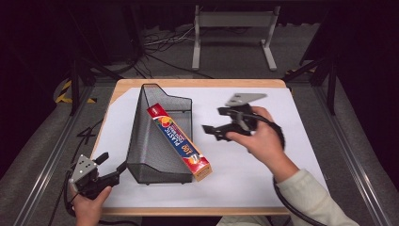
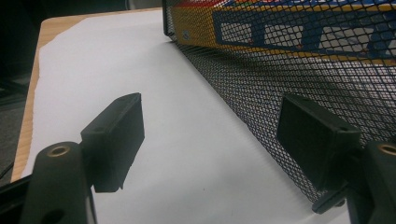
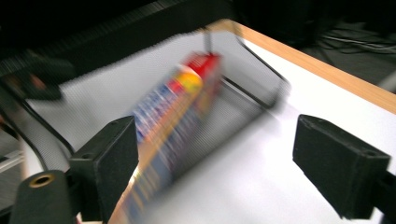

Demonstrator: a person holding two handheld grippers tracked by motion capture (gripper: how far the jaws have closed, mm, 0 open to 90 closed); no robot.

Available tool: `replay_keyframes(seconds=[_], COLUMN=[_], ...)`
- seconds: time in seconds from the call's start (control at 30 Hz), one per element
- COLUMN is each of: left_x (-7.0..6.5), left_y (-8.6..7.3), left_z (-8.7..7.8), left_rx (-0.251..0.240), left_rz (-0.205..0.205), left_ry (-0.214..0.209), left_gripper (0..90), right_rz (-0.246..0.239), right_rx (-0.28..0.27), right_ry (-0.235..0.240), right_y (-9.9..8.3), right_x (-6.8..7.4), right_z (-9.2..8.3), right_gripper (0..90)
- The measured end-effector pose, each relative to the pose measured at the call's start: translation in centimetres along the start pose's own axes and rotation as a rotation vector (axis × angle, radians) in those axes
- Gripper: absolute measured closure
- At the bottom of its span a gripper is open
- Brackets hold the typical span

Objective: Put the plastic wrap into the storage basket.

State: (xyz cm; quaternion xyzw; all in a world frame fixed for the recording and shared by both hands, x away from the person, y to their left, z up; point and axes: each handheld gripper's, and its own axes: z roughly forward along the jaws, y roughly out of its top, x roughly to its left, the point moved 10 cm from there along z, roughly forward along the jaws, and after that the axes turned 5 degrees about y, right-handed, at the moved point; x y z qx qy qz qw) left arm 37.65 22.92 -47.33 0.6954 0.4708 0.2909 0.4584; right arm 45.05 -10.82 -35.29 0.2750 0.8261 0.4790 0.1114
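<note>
Mesh basket (image 1: 155, 141) is your landmark: the black wire bin stands on the white sheet (image 1: 244, 169) that covers the table. Your long box of plastic wrap (image 1: 179, 141), red, blue and orange, lies slanted in the basket, its red end up near the far wall and its orange end poking out over the low front edge. Your right gripper (image 1: 217, 123) is in the air to the right of the basket, well clear of the box, with its jaws spread wide and nothing between them; in the right gripper view the box (image 3: 173, 116) and basket (image 3: 252, 79) are blurred ahead of the jaws. Your left gripper (image 1: 109, 165) sits at the basket's near left corner, jaws released, one pad just beside the mesh wall (image 2: 289, 93), gripping nothing.
</note>
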Motion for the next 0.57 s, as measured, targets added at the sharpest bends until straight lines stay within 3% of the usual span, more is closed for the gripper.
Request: replay_keyframes(seconds=[0.1,0.17,0.23,0.27,0.3,0.37,0.4,0.43,0.47,0.57], left_x=[-0.2,-0.2,-0.2,-0.2,-0.3,-0.3,-0.4,-0.4,-0.4,-0.4], left_y=[0.0,0.0,0.0,0.0,0.0,0.0,0.1,0.1,0.1,0.1], left_z=[0.0,0.0,0.0,0.0,0.1,0.1,0.2,0.2,0.2,0.2], left_rx=[0.003,0.003,0.005,0.005,0.007,0.008,0.005,0.005,0.004,0.002], left_rz=[0.002,0.005,0.005,0.005,0.004,0.007,0.001,0.001,0.008,0.011], left_ry=[0.002,0.003,0.004,0.005,0.008,0.007,0.005,0.005,0.002,-0.001], left_gripper=[24.1,24.1,24.1,24.1,24.1,24.0,24.0,24.0,24.1,24.1], right_rz=[-0.026,-0.017,0.032,0.032,0.079,0.086,0.108,0.108,0.086,0.102], right_rx=[0.007,-0.003,-0.036,-0.036,-0.05,-0.049,-0.061,-0.061,-0.026,-0.066], right_ry=[-0.08,-0.106,-0.113,-0.113,-0.143,-0.155,-0.176,-0.176,-0.165,-0.174], right_y=[-4.0,-6.8,-9.6,-9.6,-13.1,-14.0,-16.2,-16.2,-17.3,-17.4], right_x=[-2.9,-4.6,-5.9,-5.9,-7.5,-7.9,-8.6,-8.6,-8.8,-9.0], right_z=[-3.1,-4.9,-6.3,-6.3,-7.5,-7.8,-8.1,-8.1,-8.1,-8.4], right_gripper=[10.6,10.3,7.1,7.1,6.5,6.5,6.2,6.2,5.6,4.1])
